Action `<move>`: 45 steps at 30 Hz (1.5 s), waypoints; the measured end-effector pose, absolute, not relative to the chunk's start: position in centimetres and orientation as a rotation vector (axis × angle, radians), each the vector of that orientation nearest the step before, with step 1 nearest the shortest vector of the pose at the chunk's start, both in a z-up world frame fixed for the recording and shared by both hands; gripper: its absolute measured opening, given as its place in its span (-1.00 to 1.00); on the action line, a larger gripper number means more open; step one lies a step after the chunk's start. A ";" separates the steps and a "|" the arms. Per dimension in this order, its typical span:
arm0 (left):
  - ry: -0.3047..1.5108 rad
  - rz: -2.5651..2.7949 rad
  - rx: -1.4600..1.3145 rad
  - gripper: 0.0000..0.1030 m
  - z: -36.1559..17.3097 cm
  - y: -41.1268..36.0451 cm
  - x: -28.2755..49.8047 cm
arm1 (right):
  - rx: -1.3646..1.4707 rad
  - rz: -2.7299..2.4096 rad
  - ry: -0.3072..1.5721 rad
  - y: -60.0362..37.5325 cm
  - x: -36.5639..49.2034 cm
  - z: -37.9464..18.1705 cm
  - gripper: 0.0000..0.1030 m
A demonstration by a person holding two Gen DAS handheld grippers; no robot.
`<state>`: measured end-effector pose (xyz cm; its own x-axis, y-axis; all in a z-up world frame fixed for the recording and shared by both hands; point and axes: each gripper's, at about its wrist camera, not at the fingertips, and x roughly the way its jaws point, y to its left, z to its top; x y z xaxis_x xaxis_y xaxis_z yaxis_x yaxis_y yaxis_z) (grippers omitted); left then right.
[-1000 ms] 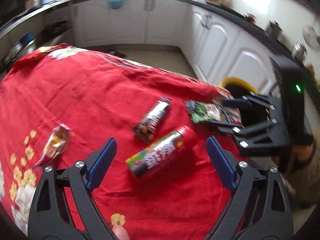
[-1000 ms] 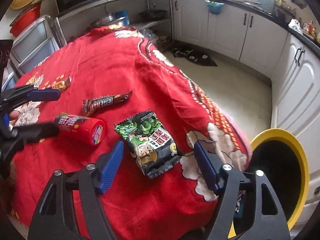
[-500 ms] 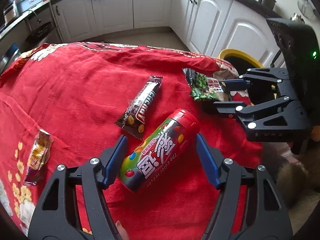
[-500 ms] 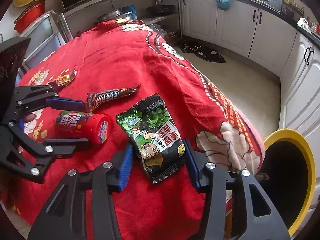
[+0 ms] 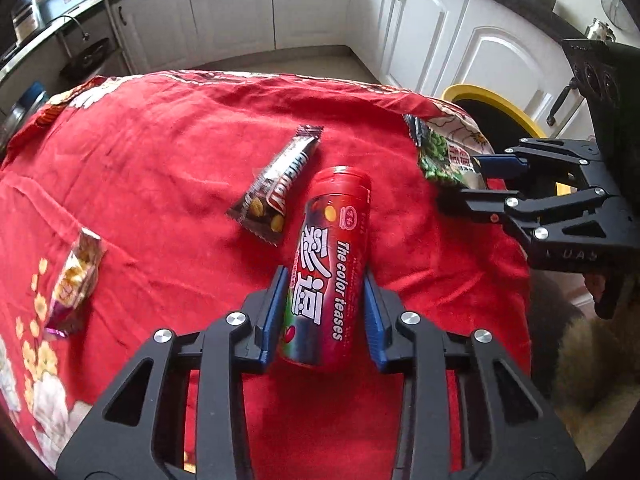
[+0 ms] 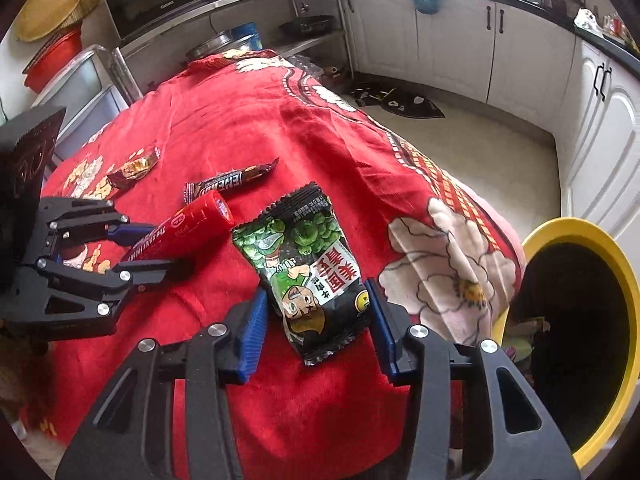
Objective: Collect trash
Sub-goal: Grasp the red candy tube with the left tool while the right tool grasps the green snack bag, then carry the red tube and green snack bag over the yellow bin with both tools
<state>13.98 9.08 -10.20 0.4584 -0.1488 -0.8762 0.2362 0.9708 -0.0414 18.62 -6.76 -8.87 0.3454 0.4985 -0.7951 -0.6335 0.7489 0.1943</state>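
Observation:
A red candy tube (image 5: 326,264) lies on the red tablecloth (image 5: 160,152). My left gripper (image 5: 325,308) is shut on its lower half; it also shows in the right wrist view (image 6: 188,232). A green and black snack bag (image 6: 310,264) lies near the table's edge. My right gripper (image 6: 318,332) straddles the bag's near end, its blue pads close to the bag's sides with small gaps showing. A chocolate bar wrapper (image 5: 276,188) and a small candy wrapper (image 5: 76,280) lie on the cloth.
A yellow-rimmed black bin (image 6: 580,340) stands on the floor just past the table's right edge, with some litter inside. White kitchen cabinets (image 5: 304,4) line the far walls. A dark mat (image 6: 396,100) lies on the floor.
My left gripper moved forward and closed on the candy tube. My right gripper advanced over the snack bag and narrowed around its near end.

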 end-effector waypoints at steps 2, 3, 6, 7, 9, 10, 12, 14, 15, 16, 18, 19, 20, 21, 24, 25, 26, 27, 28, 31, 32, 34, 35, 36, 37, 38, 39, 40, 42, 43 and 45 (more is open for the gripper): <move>1.067 -0.235 0.087 -0.48 -10.0 8.9 13.7 | -0.148 0.737 0.969 -7.0 18.4 -8.8 -0.16; 1.065 -0.232 0.079 -0.49 -10.0 8.9 13.5 | -0.142 0.737 0.967 -7.1 18.2 -8.6 -0.16; 1.053 -0.218 0.044 -0.50 -9.9 9.0 12.9 | -0.125 0.742 0.959 -7.7 17.7 -8.3 -0.16; 1.050 -0.215 0.034 -0.50 -9.9 9.1 12.7 | -0.119 0.745 0.955 -7.8 17.5 -8.2 -0.16; 1.042 -0.210 0.007 -0.51 -9.8 9.3 12.4 | -0.112 0.748 0.950 -8.1 17.1 -8.0 -0.16; 1.039 -0.209 -0.007 -0.51 -9.8 9.3 12.2 | -0.109 0.749 0.947 -8.2 16.9 -7.9 -0.16; 1.034 -0.213 -0.029 -0.51 -9.6 9.4 12.0 | -0.102 0.751 0.941 -8.5 16.7 -7.6 -0.17; 1.029 -0.213 -0.035 -0.51 -9.4 9.2 11.9 | -0.097 0.752 0.937 -8.6 16.5 -7.4 -0.17; 1.024 -0.212 -0.039 -0.52 -9.3 9.1 11.8 | -0.096 0.752 0.934 -8.8 16.4 -7.3 -0.17; 1.020 -0.211 -0.043 -0.52 -9.2 8.9 11.7 | -0.092 0.752 0.932 -9.0 16.3 -7.2 -0.17; 1.013 -0.212 -0.058 -0.52 -9.0 8.7 11.6 | -0.086 0.750 0.927 -9.3 16.1 -6.9 -0.17; 1.005 -0.213 -0.064 -0.52 -8.7 8.6 11.6 | -0.081 0.747 0.922 -9.5 16.0 -6.8 -0.17; 1.000 -0.214 -0.066 -0.52 -8.5 8.5 11.6 | -0.075 0.745 0.917 -9.8 15.9 -6.5 -0.17; 0.992 -0.218 -0.069 -0.52 -8.2 8.3 11.6 | -0.071 0.744 0.913 -9.9 15.9 -6.3 -0.17; 0.974 -0.230 -0.074 -0.52 -7.4 7.7 11.8 | -0.059 0.732 0.897 -10.9 15.7 -5.7 -0.17; 0.967 -0.233 -0.073 -0.52 -7.0 7.4 11.9 | -0.052 0.725 0.892 -11.2 15.7 -5.5 -0.17; 0.961 -0.236 -0.074 -0.52 -6.8 7.2 11.9 | -0.045 0.719 0.889 -11.5 15.7 -5.4 -0.17; 0.951 -0.244 -0.075 -0.52 -6.4 6.9 12.1 | -0.032 0.712 0.885 -12.1 15.7 -5.2 -0.17; 0.944 -0.249 -0.075 -0.52 -6.1 6.5 12.3 | -0.024 0.703 0.881 -12.6 15.7 -5.0 -0.17; 0.924 -0.259 -0.073 -0.52 -5.3 5.6 12.8 | -0.003 0.672 0.868 -14.1 15.8 -4.5 -0.17; 0.918 -0.264 -0.074 -0.52 -5.0 5.3 13.0 | 0.003 0.658 0.861 -14.7 15.8 -4.2 -0.17; 0.907 -0.274 -0.074 -0.52 -4.6 4.5 13.4 | 0.011 0.636 0.848 -15.7 15.8 -3.8 -0.17; 0.900 -0.279 -0.072 -0.52 -4.3 4.1 13.6 | 0.015 0.624 0.840 -16.2 15.8 -3.6 -0.17; 0.894 -0.284 -0.072 -0.52 -4.1 3.6 13.9 | 0.017 0.616 0.834 -16.6 15.8 -3.4 -0.17; 0.889 -0.290 -0.072 -0.52 -3.9 3.2 14.1 | 0.020 0.604 0.826 -17.1 15.7 -3.2 -0.17; 0.885 -0.294 -0.071 -0.52 -3.8 2.8 14.2 | 0.023 0.591 0.817 -17.8 15.7 -2.9 -0.17; 0.880 -0.301 -0.070 -0.52 -3.6 2.3 14.5 | 0.026 0.582 0.812 -18.1 15.7 -2.8 -0.17; 0.876 -0.306 -0.071 -0.52 -3.5 1.9 14.7 | 0.032 0.569 0.804 -18.7 15.7 -2.5 -0.17; 0.867 -0.316 -0.069 -0.52 -3.1 1.2 15.1 | 0.043 0.548 0.794 -19.7 15.8 -2.2 -0.17; 0.860 -0.324 -0.069 -0.52 -2.9 0.7 15.3 | 0.051 0.538 0.788 -20.2 15.8 -2.1 -0.17; 0.849 -0.339 -0.067 -0.52 -2.5 -0.2 15.8 | 0.061 0.518 0.778 -21.2 15.9 -1.8 -0.17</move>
<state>15.79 -0.18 -2.50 0.6104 -0.3196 -0.7248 0.2670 0.9444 -0.1917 15.91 -21.18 -1.77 0.5941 0.4680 -0.6542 -0.4237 0.8734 0.2400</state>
